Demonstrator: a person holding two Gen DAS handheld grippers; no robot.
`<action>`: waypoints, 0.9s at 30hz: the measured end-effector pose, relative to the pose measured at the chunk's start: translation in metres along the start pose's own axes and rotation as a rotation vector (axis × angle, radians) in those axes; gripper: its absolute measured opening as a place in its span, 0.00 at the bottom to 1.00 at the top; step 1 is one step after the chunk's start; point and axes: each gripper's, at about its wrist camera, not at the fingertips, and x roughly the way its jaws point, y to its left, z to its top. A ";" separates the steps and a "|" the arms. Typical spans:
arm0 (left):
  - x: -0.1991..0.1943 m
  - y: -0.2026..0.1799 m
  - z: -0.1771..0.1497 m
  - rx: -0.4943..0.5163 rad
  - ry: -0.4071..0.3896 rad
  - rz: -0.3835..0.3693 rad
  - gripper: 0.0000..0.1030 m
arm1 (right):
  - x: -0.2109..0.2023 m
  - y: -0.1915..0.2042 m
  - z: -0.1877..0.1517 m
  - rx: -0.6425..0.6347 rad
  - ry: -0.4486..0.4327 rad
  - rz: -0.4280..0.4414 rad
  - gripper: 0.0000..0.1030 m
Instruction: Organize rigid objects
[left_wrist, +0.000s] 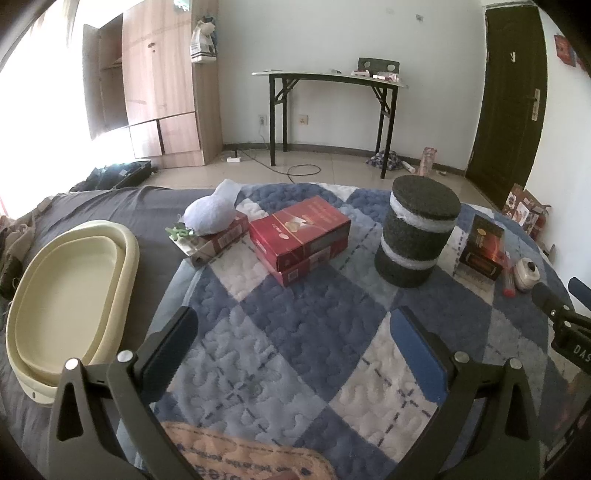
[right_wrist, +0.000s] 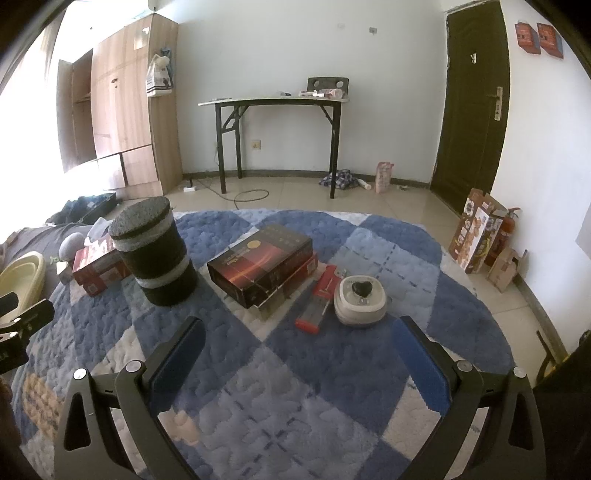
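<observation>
While both claws are held low over a blue-and-white quilted blanket (left_wrist: 295, 332), nothing is gripped by either: the left gripper (left_wrist: 295, 350) is spread wide with only blanket seen between its fingers, and the right gripper (right_wrist: 299, 365) is likewise spread wide over bare blanket. From the left wrist view, a cream oval basin (left_wrist: 70, 299) is seen at the left on a grey sheet (left_wrist: 110, 206), just beside the blanket's edge. Further back, a white rounded object (left_wrist: 210, 214) is rested on a small red-and-white box (left_wrist: 218, 240), and a small green item (left_wrist: 179, 232) lies at its left end. Near it, to the right, a red box (left_wrist: 299, 229) is stacked on a second red box. A dark cylinder with white bands (left_wrist: 417, 232) is stood upright to the right of that stack, apart from it. A black box with orange markings (right_wrist: 262, 258) is set to the right of the cylinder, laid on a red-edged box underneath. Just beside it, a red and clear oblong item (right_wrist: 321, 299) lies flat, and a white round device with a black knob (right_wrist: 360, 301) is placed touching or nearly touching that item. Beyond the blanket, a black-legged table (right_wrist: 277, 103), a wooden wardrobe (left_wrist: 159, 81) and a dark door (right_wrist: 469, 99) are seen against the walls.
</observation>
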 end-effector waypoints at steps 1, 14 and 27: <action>0.000 0.000 0.000 0.000 0.001 0.001 1.00 | 0.000 0.000 0.000 0.001 0.002 0.001 1.00; 0.002 -0.002 -0.002 0.000 0.008 -0.011 1.00 | 0.000 0.000 0.000 -0.001 0.003 0.009 1.00; 0.001 -0.005 -0.004 0.017 0.021 -0.040 1.00 | 0.006 0.005 -0.002 -0.021 0.019 0.020 1.00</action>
